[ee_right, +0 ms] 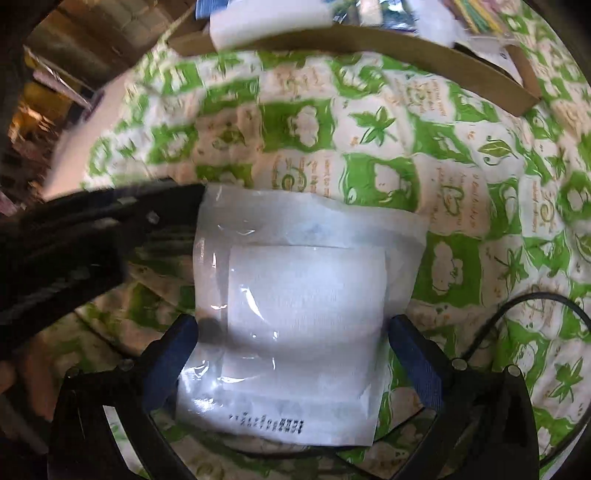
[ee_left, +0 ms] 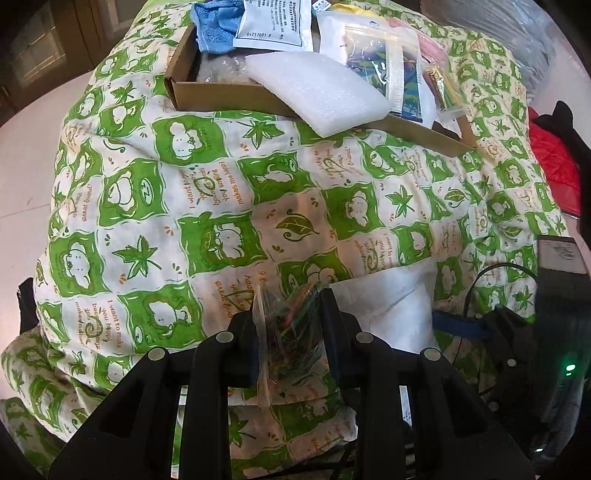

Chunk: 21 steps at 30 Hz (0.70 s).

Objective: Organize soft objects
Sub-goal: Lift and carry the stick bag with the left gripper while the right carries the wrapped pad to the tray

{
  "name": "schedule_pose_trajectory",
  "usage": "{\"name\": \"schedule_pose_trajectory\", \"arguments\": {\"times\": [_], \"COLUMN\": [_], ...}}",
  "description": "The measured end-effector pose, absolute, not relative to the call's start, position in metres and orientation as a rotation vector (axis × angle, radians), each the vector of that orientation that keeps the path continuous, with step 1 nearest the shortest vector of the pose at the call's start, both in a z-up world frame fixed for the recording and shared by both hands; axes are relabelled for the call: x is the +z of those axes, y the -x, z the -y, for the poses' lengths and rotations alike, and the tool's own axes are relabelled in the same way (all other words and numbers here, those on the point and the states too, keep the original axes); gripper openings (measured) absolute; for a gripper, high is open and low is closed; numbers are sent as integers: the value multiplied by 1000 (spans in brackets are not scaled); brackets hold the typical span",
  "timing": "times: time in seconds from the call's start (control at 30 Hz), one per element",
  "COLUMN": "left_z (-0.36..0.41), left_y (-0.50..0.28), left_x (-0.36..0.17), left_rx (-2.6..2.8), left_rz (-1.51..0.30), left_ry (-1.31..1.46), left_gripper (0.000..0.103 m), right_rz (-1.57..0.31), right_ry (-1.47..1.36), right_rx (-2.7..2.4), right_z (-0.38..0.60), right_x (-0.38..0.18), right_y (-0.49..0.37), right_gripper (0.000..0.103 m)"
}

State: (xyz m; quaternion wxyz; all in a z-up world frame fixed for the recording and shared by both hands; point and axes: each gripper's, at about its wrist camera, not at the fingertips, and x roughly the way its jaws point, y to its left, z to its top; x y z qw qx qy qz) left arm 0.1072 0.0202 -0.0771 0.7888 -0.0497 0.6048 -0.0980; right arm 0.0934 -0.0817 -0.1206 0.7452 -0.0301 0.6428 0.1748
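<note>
My left gripper (ee_left: 291,314) is shut on a small clear plastic bag (ee_left: 291,339) of thin coloured strands and holds it over the green-and-white quilt (ee_left: 155,221). A flat white packet (ee_right: 306,295) in clear wrap lies on the quilt, with printed text at its near edge. My right gripper (ee_right: 295,345) stands wide open around the packet's near end, one blue pad (ee_right: 181,343) at each side edge, neither squeezing it. The same packet (ee_left: 384,306) shows just right of my left fingers.
A shallow cardboard box (ee_left: 221,94) sits further back on the quilt, holding a blue towel (ee_left: 214,29), a white foam block (ee_left: 317,92) overhanging its front wall, and several zip bags and packets. A red padded item (ee_left: 554,162) lies right. A black cable (ee_right: 546,306) loops nearby.
</note>
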Motion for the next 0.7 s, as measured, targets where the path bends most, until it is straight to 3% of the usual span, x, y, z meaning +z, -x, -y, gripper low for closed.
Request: {"name": "schedule_pose_trajectory", "arguments": {"times": [0.13,0.27,0.43,0.7], "left_z": [-18,-17,-17,-15], "left_y": [-106,-106,-102,-103], "left_x": [-77,-75,-67,-70], "left_rx": [-214,-216,-228,-254], "left_rz": [-1292,-1282,-1256,-1286], "left_ry": [112,112,119,105], "left_gripper": [27,27,27,27], "right_rz": [-1388,-1357,-1325,-1271], "right_ry": [80,77,40,-49], "right_rx": [410,430,452,441], "right_z": [84,104,127,161], "right_x": [-122,-109,-102,-78], "right_y": [-93,-94,-97,-111], "right_gripper": [101,76,63,61]}}
